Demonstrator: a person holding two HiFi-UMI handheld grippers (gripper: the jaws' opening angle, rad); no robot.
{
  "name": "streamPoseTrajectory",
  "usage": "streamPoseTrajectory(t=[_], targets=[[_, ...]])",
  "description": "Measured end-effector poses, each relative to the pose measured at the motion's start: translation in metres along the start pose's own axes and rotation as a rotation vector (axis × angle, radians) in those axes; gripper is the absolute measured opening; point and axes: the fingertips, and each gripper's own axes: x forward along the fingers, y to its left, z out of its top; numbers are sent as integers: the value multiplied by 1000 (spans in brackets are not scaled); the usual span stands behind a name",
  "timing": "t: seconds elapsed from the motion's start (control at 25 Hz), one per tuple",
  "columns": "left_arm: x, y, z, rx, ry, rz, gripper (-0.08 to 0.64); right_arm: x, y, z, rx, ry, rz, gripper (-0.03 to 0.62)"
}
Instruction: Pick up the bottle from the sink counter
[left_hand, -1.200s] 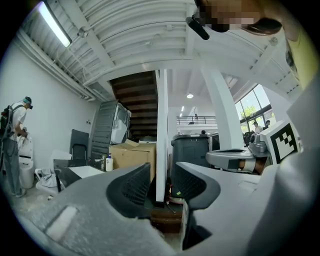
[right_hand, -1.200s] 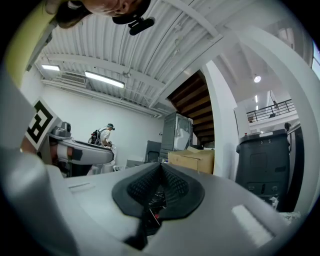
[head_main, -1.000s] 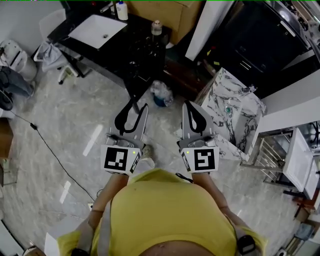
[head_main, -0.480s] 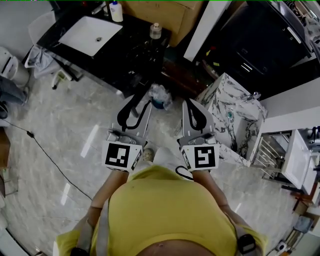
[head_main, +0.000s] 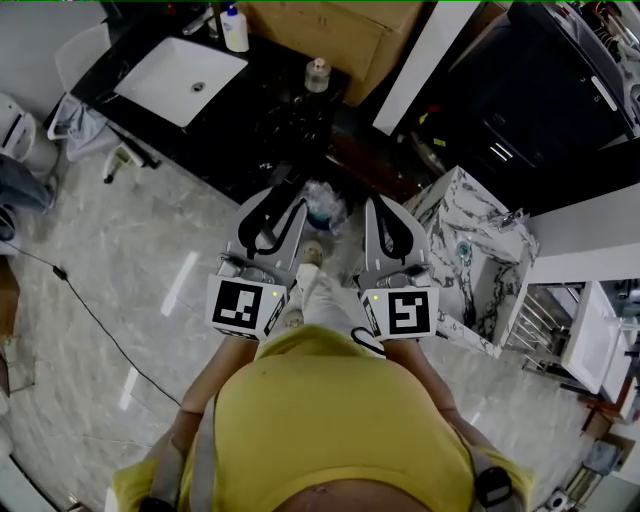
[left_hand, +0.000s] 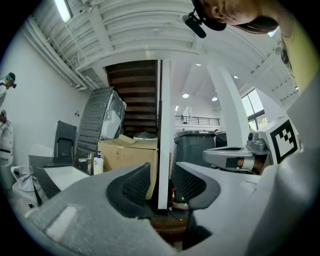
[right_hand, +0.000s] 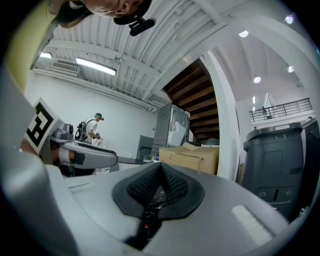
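Note:
The bottle (head_main: 236, 28), white with a blue top, stands at the back of the black sink counter (head_main: 250, 110), beside the white basin (head_main: 180, 68). The left gripper view shows the same bottle (left_hand: 97, 164) small and far off to the left of the jaws. My left gripper (head_main: 278, 200) is held level over the floor, short of the counter, open with nothing between its pads. Beside it my right gripper (head_main: 383, 203) points the same way, its fingertips (right_hand: 161, 170) meeting with nothing between them.
A small jar (head_main: 318, 72) sits on the counter's right end. Cardboard boxes (head_main: 345, 25) and a white pillar (head_main: 420, 60) stand behind it. A marble-patterned block (head_main: 470, 240) is on the right, a cable (head_main: 95, 300) crosses the floor, and a person (right_hand: 92, 129) stands far away.
Both grippers have moved forward together toward the sink counter, which now lies closer ahead of their tips. The jaws look unchanged.

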Motion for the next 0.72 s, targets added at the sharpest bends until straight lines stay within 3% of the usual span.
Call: streamPoseTrajectory(t=[0.48,0.72], targets=[[139,77,12,23,-28,13,176,146,-60,-18,-12,-10,33,2],[197,106,3,32,-13,24,202,205,-79,-24,68,-23,50,2]])
